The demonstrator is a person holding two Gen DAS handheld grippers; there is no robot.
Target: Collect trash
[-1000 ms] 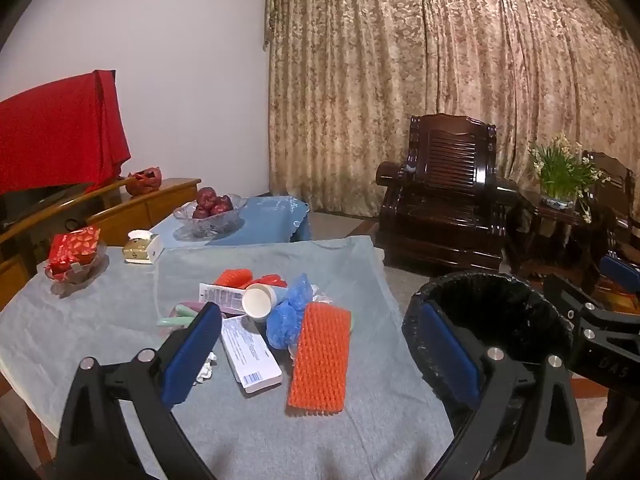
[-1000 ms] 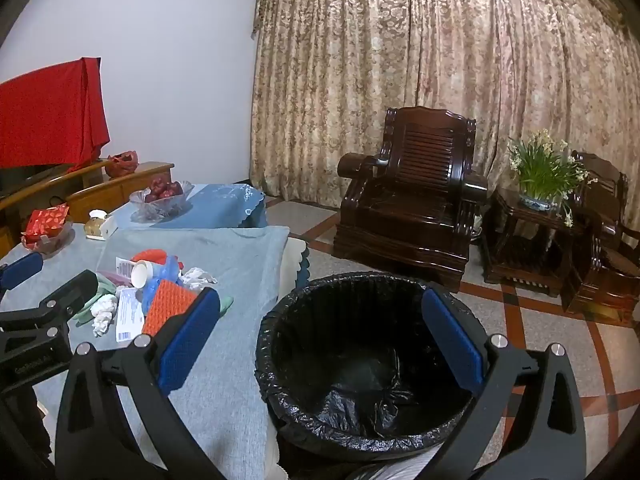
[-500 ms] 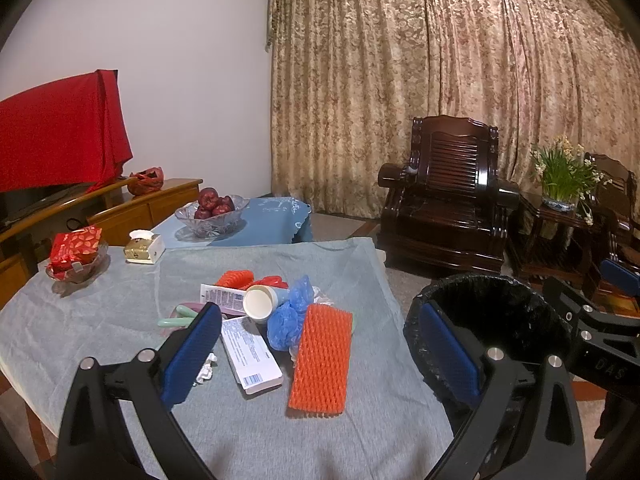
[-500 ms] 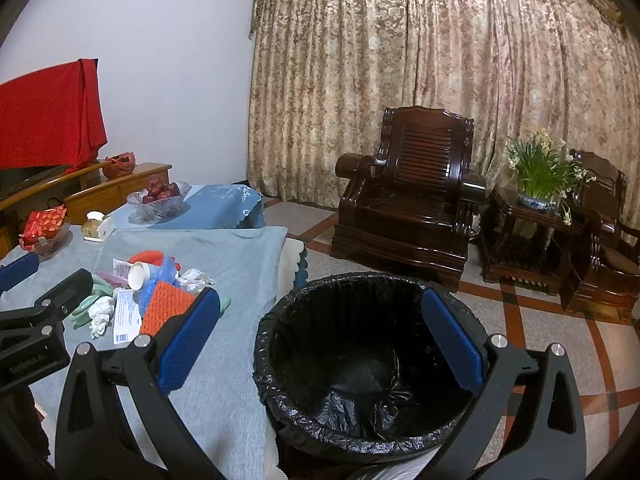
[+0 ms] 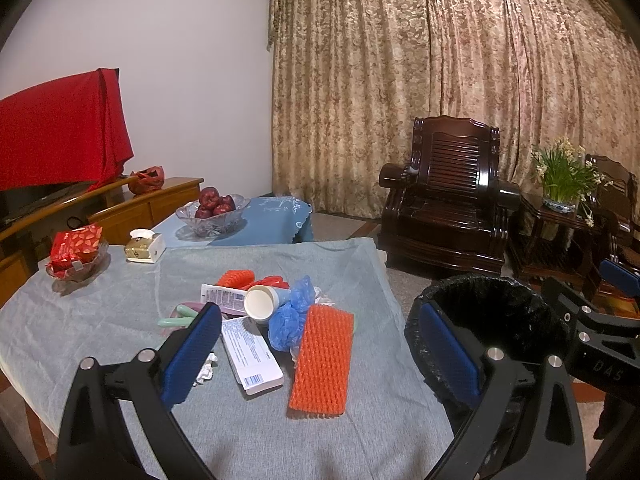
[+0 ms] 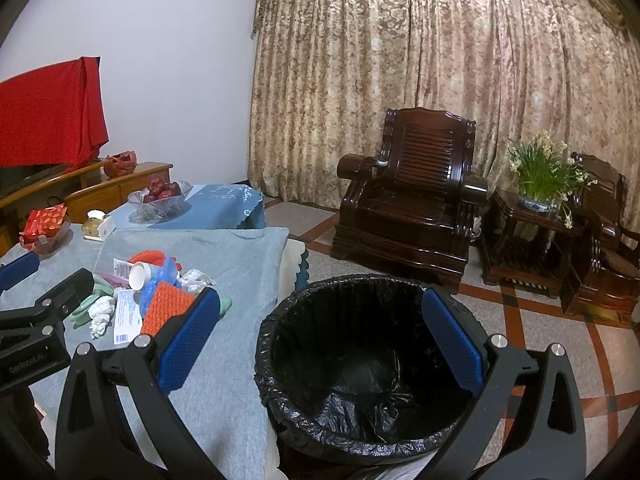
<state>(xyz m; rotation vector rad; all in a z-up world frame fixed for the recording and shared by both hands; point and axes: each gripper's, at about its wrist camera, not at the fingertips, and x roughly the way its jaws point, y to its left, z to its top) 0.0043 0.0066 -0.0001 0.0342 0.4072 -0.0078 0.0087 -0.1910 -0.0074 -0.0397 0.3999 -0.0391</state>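
Observation:
A pile of trash lies on the grey tablecloth: an orange foam net, a blue plastic bag, a paper cup, a white flat box, crumpled tissue and green strips. A bin lined with a black bag stands on the floor right of the table. My left gripper is open and empty, held above the near table edge facing the pile. My right gripper is open and empty above the bin's near rim.
A glass bowl of red apples sits on a blue-covered table behind. A tissue box and a dish with a red packet are at the table's far left. A dark wooden armchair and a plant stand stand beyond the bin.
Both views have shifted very slightly; the grippers have barely drifted. Nothing was picked up or moved.

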